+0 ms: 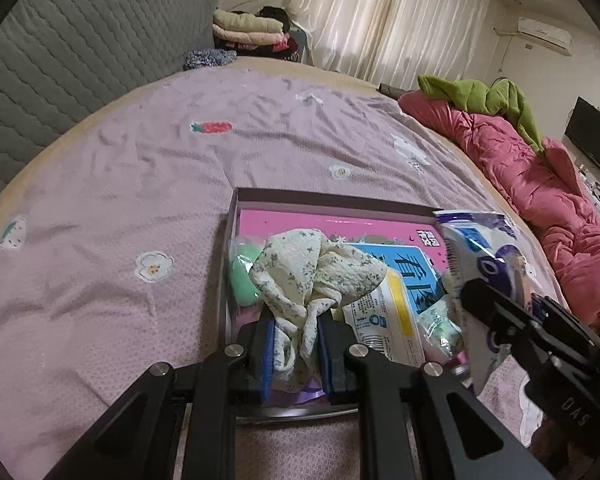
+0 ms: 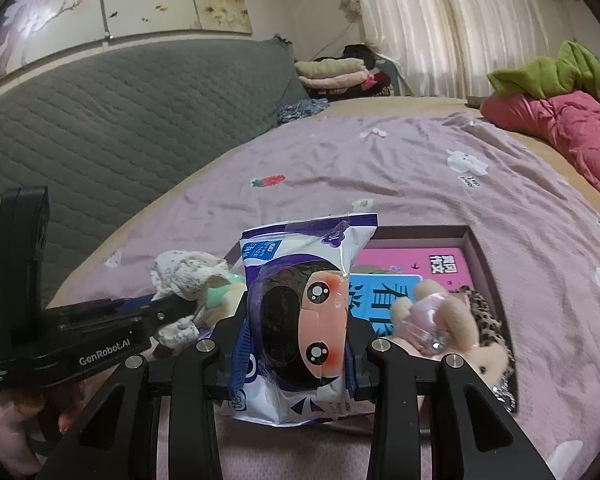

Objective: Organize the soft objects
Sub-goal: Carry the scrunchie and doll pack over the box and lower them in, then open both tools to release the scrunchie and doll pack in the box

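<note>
The floral cloth (image 1: 316, 276) is a crumpled cream piece with small green sprigs, and the left gripper (image 1: 296, 344) is clenched on its lower folds, the blue pads pressing it from both sides. It hangs bunched above the left end of the shallow box (image 1: 332, 200), which lies on the bed. Just behind the cloth, inside the box, sits a pale green soft item (image 1: 242, 276) in clear wrap.

To the right, the right gripper (image 2: 296, 344) grasps the snack bag (image 2: 304, 320), a purple and white packet printed with a cartoon face, held upright over the near edge of the box. In the left wrist view the same bag shows at the right edge, with the other tool's black body in front of it.

Inside the box, a pink book (image 2: 420, 260) lies flat at the bottom, with a blue book (image 2: 384, 296) overlapping it. A white and yellow packet (image 1: 388, 312) rests against the blue book. At the right end of the box lies a plush toy (image 2: 456, 320), beige with a spotted brown back and a clear pinkish piece on its front.

The lilac bedspread (image 1: 120, 200), dotted with flowers and a strawberry, covers the bed. A pink quilt (image 1: 540, 184) with a green garment (image 1: 484, 96) on top lies along the far right side, and the grey quilted headboard (image 1: 80, 40) stands to the left. Folded clothes (image 1: 248, 28) are stacked beyond the bed, beside the pale curtains (image 1: 380, 20).
</note>
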